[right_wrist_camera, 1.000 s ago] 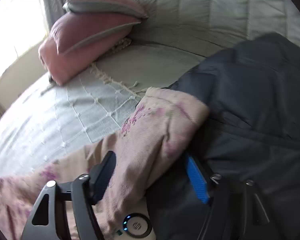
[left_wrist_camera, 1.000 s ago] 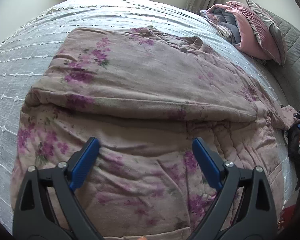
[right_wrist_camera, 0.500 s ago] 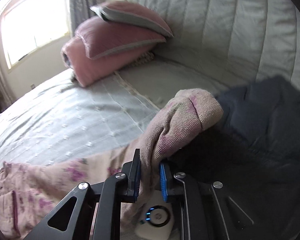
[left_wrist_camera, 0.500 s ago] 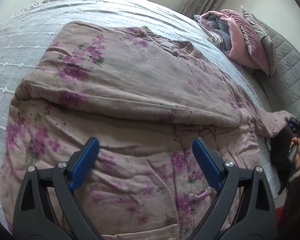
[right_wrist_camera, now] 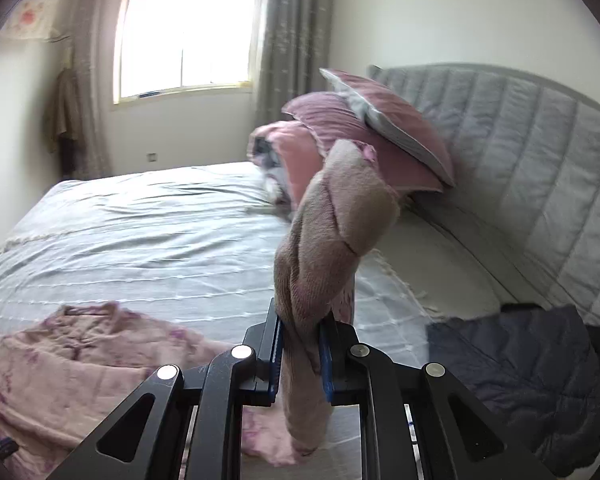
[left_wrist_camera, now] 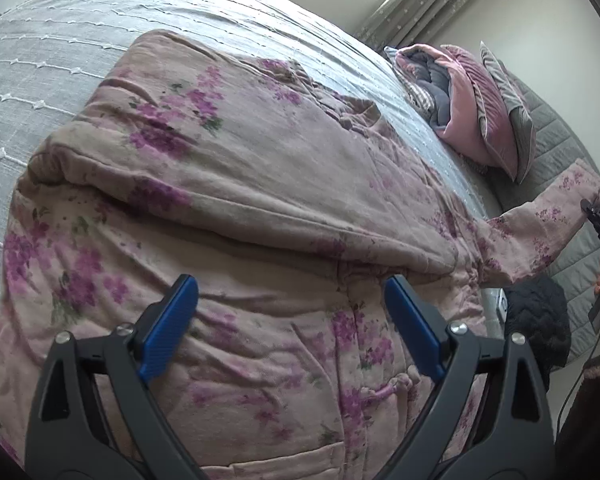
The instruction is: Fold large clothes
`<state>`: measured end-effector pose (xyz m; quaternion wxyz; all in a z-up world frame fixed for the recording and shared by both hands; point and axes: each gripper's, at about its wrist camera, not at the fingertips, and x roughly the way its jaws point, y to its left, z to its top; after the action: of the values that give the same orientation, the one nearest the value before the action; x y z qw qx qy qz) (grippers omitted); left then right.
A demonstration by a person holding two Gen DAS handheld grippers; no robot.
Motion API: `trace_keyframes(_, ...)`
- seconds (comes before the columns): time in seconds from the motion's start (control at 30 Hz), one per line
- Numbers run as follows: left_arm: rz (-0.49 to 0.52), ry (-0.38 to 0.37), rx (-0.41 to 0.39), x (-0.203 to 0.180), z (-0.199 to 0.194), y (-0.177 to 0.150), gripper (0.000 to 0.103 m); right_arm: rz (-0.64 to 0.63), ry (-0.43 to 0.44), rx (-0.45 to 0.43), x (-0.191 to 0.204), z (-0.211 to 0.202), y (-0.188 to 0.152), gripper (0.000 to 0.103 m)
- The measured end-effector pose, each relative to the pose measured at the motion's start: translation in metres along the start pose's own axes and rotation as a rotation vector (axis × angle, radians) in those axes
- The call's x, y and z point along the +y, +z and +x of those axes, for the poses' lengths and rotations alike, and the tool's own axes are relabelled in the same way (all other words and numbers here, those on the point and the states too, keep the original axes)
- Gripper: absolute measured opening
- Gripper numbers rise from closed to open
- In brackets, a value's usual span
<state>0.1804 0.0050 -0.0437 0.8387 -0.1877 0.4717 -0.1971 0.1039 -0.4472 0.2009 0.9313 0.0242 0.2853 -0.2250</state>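
Note:
A large pink padded garment with purple flowers (left_wrist_camera: pixel 240 184) lies spread on the bed, one side folded over its middle. My left gripper (left_wrist_camera: pixel 292 320) hovers open just above its near part, nothing between the blue pads. My right gripper (right_wrist_camera: pixel 300 332) is shut on the cuff end of the garment's sleeve (right_wrist_camera: pixel 332 232), which stands up in a twist above the jaws. In the left wrist view the lifted sleeve (left_wrist_camera: pixel 540 224) stretches off to the right, clear of the bed, to the right gripper (left_wrist_camera: pixel 598 220), held by a hand. The garment's body (right_wrist_camera: pixel 80 352) lies lower left.
A grey-white bedspread (left_wrist_camera: pixel 60 60) covers the bed. Pink pillows and a rolled quilt (left_wrist_camera: pixel 472 104) are stacked by the padded grey headboard (right_wrist_camera: pixel 520 160). A dark quilted jacket (right_wrist_camera: pixel 520 380) lies near the sleeve's side. A window and curtains (right_wrist_camera: pixel 188 36) are behind.
My right gripper went from open around the sleeve cuff to shut on it, then rose and swung, lifting the sleeve off the dark jacket. My left gripper stayed open and shifted slightly.

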Motion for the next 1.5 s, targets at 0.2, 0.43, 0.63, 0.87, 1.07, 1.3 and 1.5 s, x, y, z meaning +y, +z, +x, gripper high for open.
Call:
trace_keyframes(0.2,-0.043,-0.048,-0.013,0.009,-0.007,0.004,0.094,-0.095,0.149,-0.013,0.097,-0.027,0.004,0.015)
trace_keyframes(0.43,-0.071,-0.076,-0.017,0.015,-0.009,0.007,0.094,-0.195,0.352,0.049,0.210,-0.018,-0.031,0.015)
trace_keyframes(0.63,-0.090,-0.080,-0.043,0.020,-0.015,0.009,0.094,-0.253,0.463,0.198,0.274,0.020,-0.095,0.016)
trace_keyframes(0.87,-0.087,-0.099,-0.047,0.021,-0.013,0.013,0.094,-0.127,0.540,0.394,0.293,0.065,-0.163,0.021)
trace_keyframes(1.07,-0.082,-0.102,-0.050,0.018,-0.012,0.015,0.094,-0.075,0.670,0.468,0.283,0.064,-0.174,0.048)
trace_keyframes(1.3,-0.053,-0.097,-0.074,0.010,-0.022,0.009,0.094,0.137,0.804,0.425,0.218,0.034,-0.162,0.081)
trace_keyframes(1.5,0.012,-0.096,-0.065,-0.002,-0.019,0.005,0.094,0.251,0.650,0.328,0.136,0.027,-0.177,0.081)
